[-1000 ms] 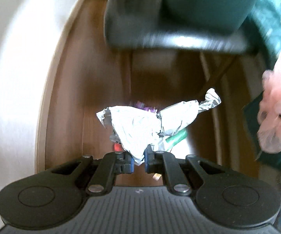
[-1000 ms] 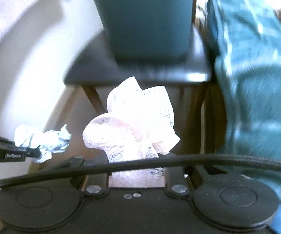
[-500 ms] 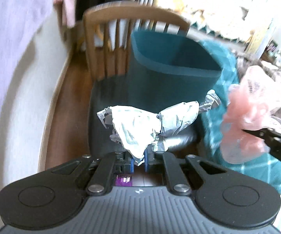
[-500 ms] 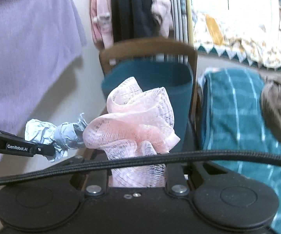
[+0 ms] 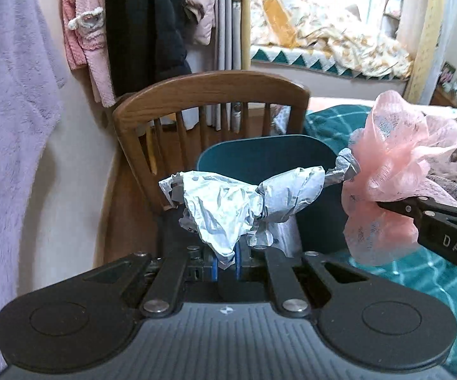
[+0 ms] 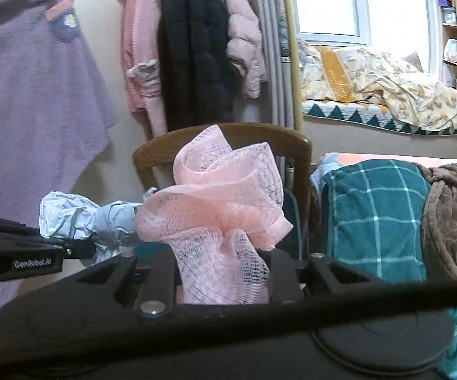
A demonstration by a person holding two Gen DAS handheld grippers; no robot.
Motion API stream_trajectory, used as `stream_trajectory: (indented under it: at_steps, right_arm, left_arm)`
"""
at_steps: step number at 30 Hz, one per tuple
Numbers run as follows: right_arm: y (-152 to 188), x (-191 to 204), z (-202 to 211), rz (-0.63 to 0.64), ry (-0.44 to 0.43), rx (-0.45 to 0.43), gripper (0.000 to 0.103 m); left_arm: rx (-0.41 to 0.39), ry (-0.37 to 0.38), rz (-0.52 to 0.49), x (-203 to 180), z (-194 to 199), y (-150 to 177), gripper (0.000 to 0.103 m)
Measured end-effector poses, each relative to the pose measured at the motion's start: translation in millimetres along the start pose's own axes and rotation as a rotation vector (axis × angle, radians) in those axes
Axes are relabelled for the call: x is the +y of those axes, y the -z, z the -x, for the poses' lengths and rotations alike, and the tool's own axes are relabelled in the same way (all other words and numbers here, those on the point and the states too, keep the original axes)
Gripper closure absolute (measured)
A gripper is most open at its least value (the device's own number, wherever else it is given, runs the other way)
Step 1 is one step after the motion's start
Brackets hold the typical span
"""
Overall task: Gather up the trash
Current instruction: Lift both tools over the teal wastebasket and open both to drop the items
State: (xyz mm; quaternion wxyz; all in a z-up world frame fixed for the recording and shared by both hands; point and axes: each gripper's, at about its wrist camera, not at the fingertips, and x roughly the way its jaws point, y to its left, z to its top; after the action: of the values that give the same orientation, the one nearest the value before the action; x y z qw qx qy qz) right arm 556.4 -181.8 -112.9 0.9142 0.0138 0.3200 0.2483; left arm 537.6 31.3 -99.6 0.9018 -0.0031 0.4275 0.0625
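Now both claws sit well above where they were a second ago: then the left wrist view showed floorboards and the underside of the chair, whereas the open mouth of the teal bin (image 5: 269,155) on the wooden chair (image 5: 209,91) now lies just ahead of both loads. Judged from this, lifting is done and release into the bin is the next step. The left gripper (image 5: 226,261) is clamped on the crumpled silver wrapper (image 5: 228,209), which fans out above its tips. To its right, the right gripper (image 5: 383,204) is closed on the pink mesh (image 5: 396,164), which touches the wrapper's twisted end. The mesh hides most of the bin in the right wrist view, the bin's floor is unseen, and the right jaw tips are buried in mesh.
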Motion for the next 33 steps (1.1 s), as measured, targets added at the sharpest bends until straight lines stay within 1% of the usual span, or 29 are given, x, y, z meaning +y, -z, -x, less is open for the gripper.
stream_trajectory:
  at_steps: [4,7,10,14,21,24,26,29,33]
  right_arm:
    - [-10.8,-2.2,-31.8,0.018,0.025,0.031,0.082]
    - [-9.5,1.1,-54.9,0.070,0.054,0.078,0.081]
    - [-5.9,-0.3,-76.7,0.089,0.076,0.124,0.080]
    - [2.8,-6.3,-93.7,0.075,0.076,0.170,0.079]
    - [18.6,0.9,-110.3,0.122,0.070,0.216,0.075]
    - [23.5,2.2,-113.8,0.136,0.066,0.233,0.072]
    - [28.4,3.2,-114.1,0.146,0.061,0.243,0.067]
    - [32.9,4.0,-114.1,0.165,0.070,0.259,0.067]
    - [35.0,4.1,-109.7,0.185,0.076,0.250,0.066]
  left_arm:
    - [0.067,-0.029,-0.009,-7.2,-30.2,-19.8,0.093]
    - [0.098,-0.051,-0.030,-14.0,-47.0,-26.1,0.093]
    - [0.151,-0.058,-0.039,-17.4,-68.1,-25.8,0.093]
    - [0.199,-0.092,-0.075,-23.2,-92.9,-22.7,0.093]
    - [0.253,-0.102,-0.109,-34.9,-116.0,-9.8,0.093]
    - [0.283,-0.108,-0.124,-38.9,-127.9,-5.6,0.093]
    - [0.294,-0.113,-0.137,-42.0,-130.0,-1.0,0.092]
    - [0.321,-0.113,-0.132,-42.1,-135.7,2.9,0.092]
    - [0.317,-0.112,-0.136,-45.3,-132.7,6.1,0.091]
